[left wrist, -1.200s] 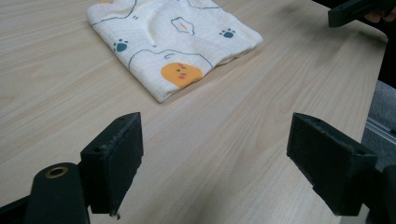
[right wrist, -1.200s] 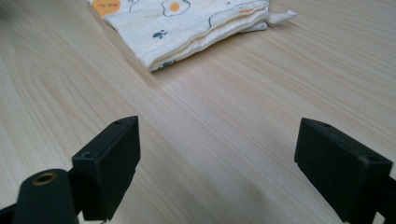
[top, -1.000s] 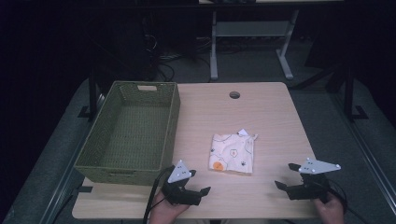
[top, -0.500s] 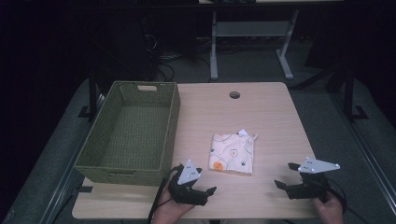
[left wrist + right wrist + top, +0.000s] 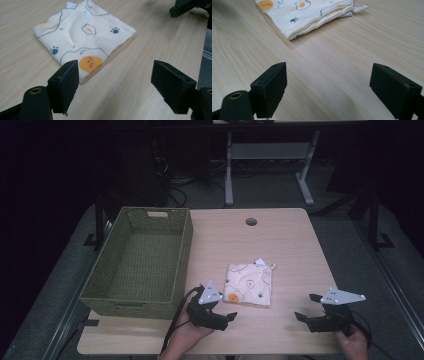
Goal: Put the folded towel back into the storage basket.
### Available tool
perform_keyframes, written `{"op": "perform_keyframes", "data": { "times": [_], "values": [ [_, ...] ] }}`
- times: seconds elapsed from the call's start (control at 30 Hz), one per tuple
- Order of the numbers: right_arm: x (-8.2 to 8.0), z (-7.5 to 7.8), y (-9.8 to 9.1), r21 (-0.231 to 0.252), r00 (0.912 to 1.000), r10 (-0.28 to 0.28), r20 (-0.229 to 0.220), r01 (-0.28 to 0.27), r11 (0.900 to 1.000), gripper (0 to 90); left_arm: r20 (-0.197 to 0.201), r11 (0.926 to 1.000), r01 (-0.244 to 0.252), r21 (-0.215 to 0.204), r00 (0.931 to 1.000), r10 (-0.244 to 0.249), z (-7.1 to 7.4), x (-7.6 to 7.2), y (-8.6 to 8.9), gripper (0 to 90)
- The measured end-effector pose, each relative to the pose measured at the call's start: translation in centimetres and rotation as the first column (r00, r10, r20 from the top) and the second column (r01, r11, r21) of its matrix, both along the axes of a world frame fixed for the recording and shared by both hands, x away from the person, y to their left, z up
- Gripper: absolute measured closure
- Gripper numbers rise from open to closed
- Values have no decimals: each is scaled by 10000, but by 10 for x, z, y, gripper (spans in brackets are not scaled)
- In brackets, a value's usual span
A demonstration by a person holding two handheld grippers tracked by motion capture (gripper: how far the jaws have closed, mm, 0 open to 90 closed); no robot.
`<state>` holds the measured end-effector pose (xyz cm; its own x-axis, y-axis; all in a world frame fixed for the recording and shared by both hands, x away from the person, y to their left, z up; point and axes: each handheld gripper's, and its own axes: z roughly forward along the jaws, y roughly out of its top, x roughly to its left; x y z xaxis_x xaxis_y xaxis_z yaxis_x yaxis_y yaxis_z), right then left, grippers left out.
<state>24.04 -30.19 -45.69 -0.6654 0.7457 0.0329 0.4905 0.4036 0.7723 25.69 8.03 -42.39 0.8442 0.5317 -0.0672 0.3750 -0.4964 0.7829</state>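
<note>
A folded cream cloth (image 5: 250, 284) printed with eggs, paw marks and an orange face lies flat on the wooden table (image 5: 280, 240), right of centre. My left gripper (image 5: 223, 312) is open just in front of the cloth's near left corner; in the left gripper view the cloth (image 5: 83, 37) lies a little beyond the wide-apart jaws, with the left fingertip (image 5: 65, 86) close to the orange face. My right gripper (image 5: 307, 308) stands open near the table's front right edge, apart from the cloth (image 5: 308, 13), with bare wood between its jaws.
A green woven basket (image 5: 185, 240), nothing in it, stands along the table's left side, close to my left hand. A round cable hole (image 5: 251, 222) sits near the far edge. Dark floor, cables and a desk frame lie beyond the table.
My left gripper has slid right and forward along the front edge, closer to the cloth's near left corner. The right gripper has stayed in place.
</note>
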Motion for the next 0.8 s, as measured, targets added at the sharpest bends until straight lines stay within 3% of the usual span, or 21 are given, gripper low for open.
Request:
{"op": "perform_keyframes", "data": {
  "times": [0.47, 0.8],
  "values": [
    [2, 0, -2, 127, 10000, -32, -21, 32, 9999, 137, -12, 9977, 255, 626, 9997, -254, 10, 23, -28, 241],
    [2, 0, -4, 149, 10000, -27, 30, 26, 9999, 137, -124, 9969, -151, 774, 9998, 161, 0, 48, -50, 249]
  ]
}}
